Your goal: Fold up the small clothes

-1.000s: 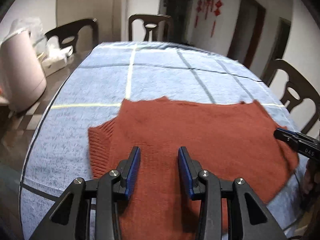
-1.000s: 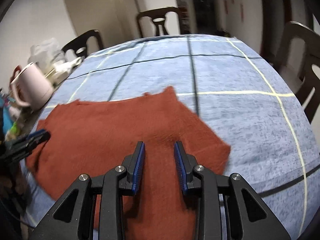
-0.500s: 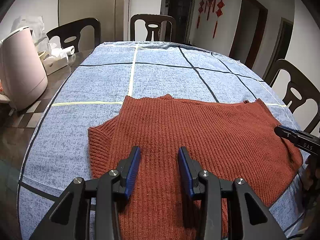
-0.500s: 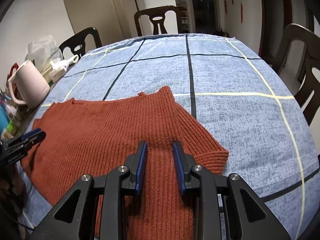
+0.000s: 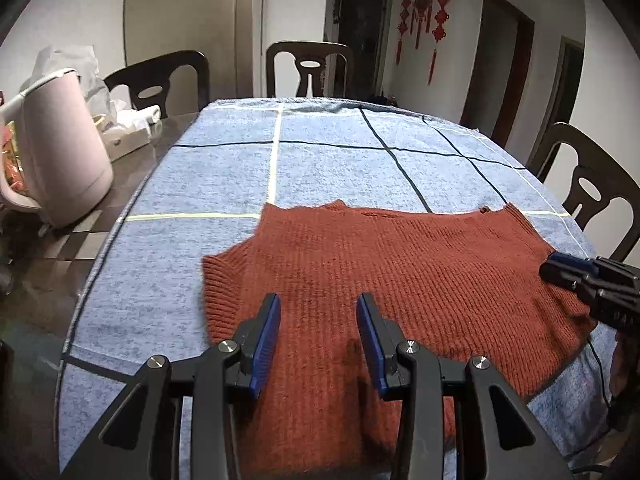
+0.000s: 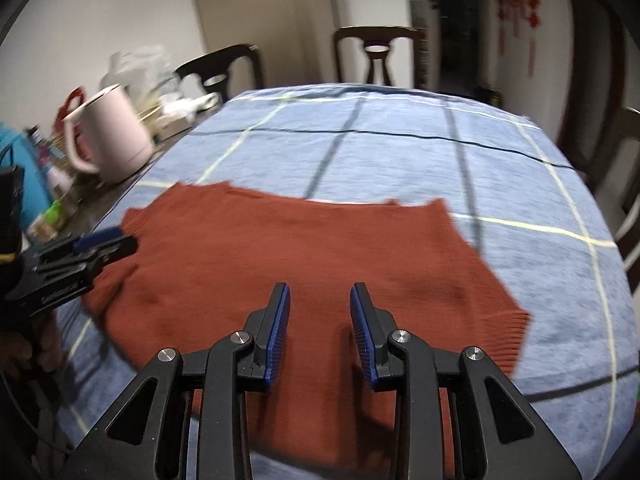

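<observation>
A rust-red knitted sweater lies flat on the blue checked tablecloth, neckline towards the far side; it also shows in the right wrist view. My left gripper is open and empty, hovering above the sweater near its left sleeve. My right gripper is open and empty above the sweater's lower middle, with the right sleeve to its right. Each gripper shows at the edge of the other's view, the right gripper and the left gripper.
A pink kettle stands on the bare dark table left of the cloth, with a tissue box and plastic bag behind it. Dark wooden chairs ring the table. The cloth's near edge hangs below the grippers.
The right gripper has swung left and lifted, so its view now centres on the sweater; it is blurred by motion. The left gripper has risen slightly. Both stay open.
</observation>
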Action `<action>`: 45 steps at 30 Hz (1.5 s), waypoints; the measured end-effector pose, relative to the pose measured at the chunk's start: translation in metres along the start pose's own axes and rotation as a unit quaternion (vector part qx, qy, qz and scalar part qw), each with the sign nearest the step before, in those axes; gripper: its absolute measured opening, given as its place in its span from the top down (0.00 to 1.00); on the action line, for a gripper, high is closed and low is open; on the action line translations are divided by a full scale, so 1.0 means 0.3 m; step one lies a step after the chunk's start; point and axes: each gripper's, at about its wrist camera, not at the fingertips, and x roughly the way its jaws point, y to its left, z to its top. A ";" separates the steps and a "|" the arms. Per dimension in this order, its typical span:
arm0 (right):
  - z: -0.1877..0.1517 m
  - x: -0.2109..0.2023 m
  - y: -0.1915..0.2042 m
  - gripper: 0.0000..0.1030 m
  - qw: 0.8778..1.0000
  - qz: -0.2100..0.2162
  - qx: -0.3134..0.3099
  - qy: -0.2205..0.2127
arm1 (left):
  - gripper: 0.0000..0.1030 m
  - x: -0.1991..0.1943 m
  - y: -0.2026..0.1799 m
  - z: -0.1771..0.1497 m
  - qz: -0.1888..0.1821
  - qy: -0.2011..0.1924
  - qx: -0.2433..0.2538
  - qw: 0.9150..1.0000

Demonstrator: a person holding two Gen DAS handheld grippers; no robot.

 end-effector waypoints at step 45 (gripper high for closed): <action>-0.034 0.044 0.196 0.69 0.995 0.028 -0.092 0.027 | 0.51 0.035 0.113 -0.049 0.010 0.031 -0.039 0.999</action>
